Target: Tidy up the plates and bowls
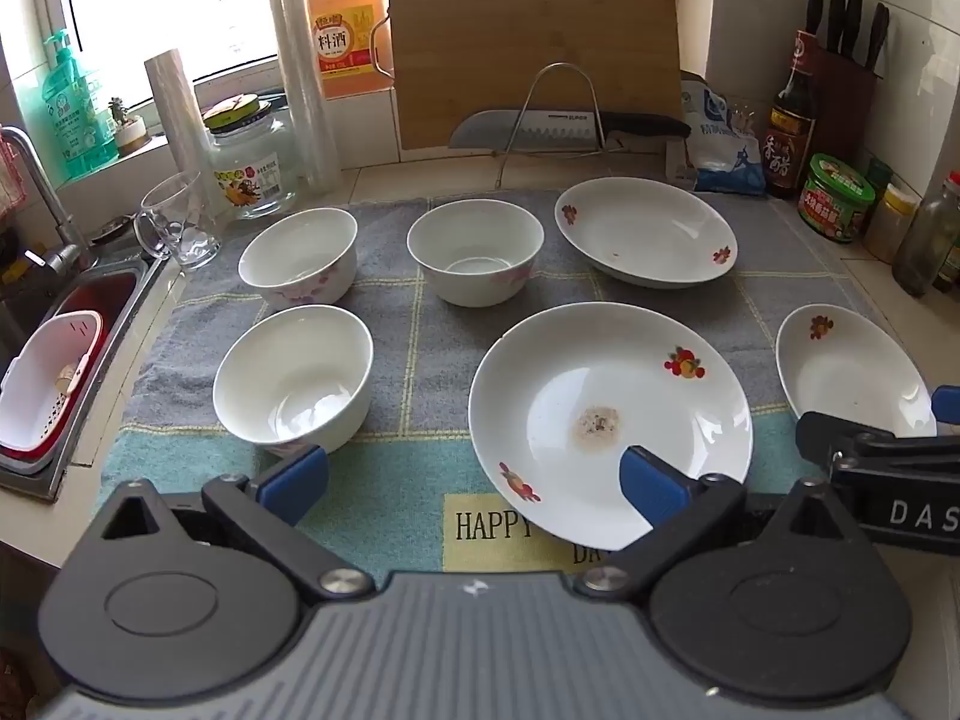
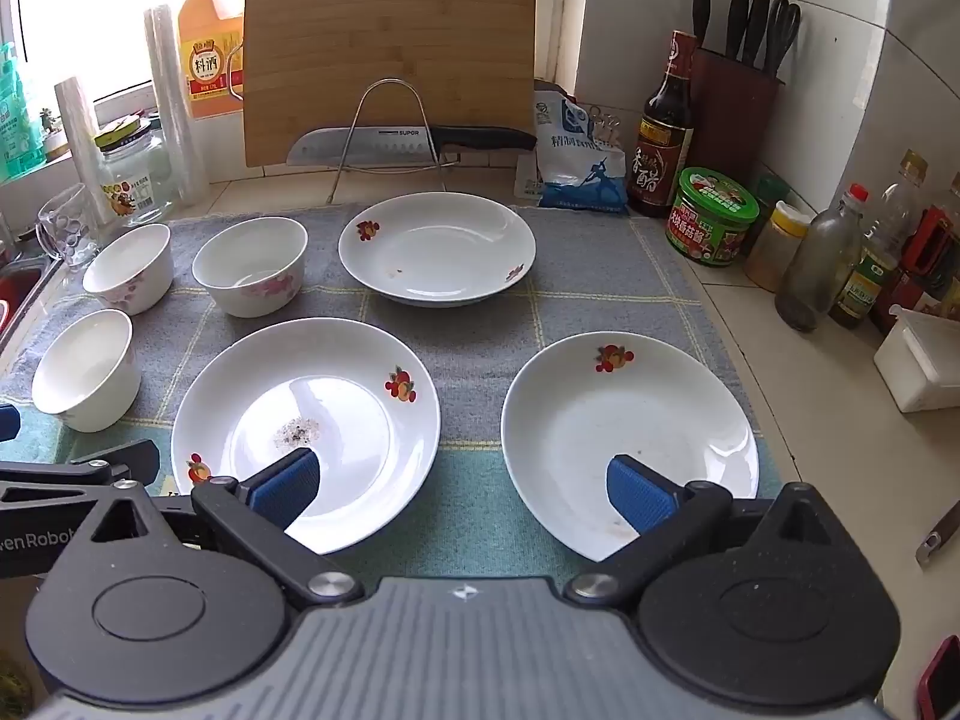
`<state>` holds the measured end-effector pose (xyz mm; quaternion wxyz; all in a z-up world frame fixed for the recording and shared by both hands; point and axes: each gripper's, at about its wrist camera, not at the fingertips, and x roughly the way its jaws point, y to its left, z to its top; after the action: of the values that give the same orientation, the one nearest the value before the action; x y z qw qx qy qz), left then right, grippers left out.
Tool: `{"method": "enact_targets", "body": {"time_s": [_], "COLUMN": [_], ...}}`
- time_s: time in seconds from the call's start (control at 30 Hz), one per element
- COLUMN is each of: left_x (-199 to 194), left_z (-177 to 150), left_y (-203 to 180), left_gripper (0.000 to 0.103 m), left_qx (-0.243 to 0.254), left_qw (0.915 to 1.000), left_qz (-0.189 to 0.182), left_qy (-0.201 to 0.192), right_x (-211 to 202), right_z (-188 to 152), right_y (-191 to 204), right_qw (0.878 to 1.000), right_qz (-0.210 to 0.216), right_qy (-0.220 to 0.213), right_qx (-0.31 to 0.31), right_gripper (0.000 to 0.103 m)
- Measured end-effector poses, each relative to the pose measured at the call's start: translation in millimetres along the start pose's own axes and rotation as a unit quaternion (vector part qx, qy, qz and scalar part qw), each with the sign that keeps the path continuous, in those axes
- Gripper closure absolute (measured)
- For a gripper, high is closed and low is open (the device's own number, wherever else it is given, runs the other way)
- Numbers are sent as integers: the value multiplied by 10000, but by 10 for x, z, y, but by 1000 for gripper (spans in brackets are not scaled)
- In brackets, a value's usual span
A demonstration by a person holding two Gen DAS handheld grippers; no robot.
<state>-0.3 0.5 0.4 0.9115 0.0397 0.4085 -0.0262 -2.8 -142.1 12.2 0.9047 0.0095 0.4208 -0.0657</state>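
1. Kitchen bench (image 2: 798, 360) under a bright window carried a grey-and-teal checked towel (image 2: 480, 324), and all the dishes sat on it.
2. Behind the towel I saw a wooden cutting board (image 2: 390, 48) leaning on the wall, with a knife (image 2: 384, 141) across a wire stand in front of it.
3. Three white bowls (image 1: 298, 263) stood on the towel's left side: two at the back, one (image 1: 294, 381) nearer me, all upright and apart from each other.
4. Three white plates with small fruit prints lay to the right: one at the back (image 2: 437, 247), one near the middle (image 2: 306, 426) with a speckled stain at its centre, and one on the right (image 2: 630, 441).
5. My left gripper (image 1: 474, 483) hovered with its jaws apart, holding nothing; one blue pad sat in front of the near bowl, the other over the stained plate's rim.
6. My right gripper (image 2: 462, 489) also had its jaws wide apart and empty, one pad over the stained plate, the other over the right plate.
7. Sauce bottles, jars and a knife block (image 2: 735, 108) lined the right wall.
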Motion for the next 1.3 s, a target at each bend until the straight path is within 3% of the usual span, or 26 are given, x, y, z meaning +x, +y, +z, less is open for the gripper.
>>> {"method": "enact_targets", "body": {"time_s": [1.3], "left_x": [-9], "left_z": [15], "left_y": [22], "left_gripper": [1], "left_qx": [-18], "left_qw": [10000], "left_qz": [26], "left_qy": [67], "right_x": [-6], "right_z": [19], "right_y": [14], "right_qw": [10000], "right_qz": [4], "right_qy": [-40], "right_qx": [-33], "right_gripper": [0]}}
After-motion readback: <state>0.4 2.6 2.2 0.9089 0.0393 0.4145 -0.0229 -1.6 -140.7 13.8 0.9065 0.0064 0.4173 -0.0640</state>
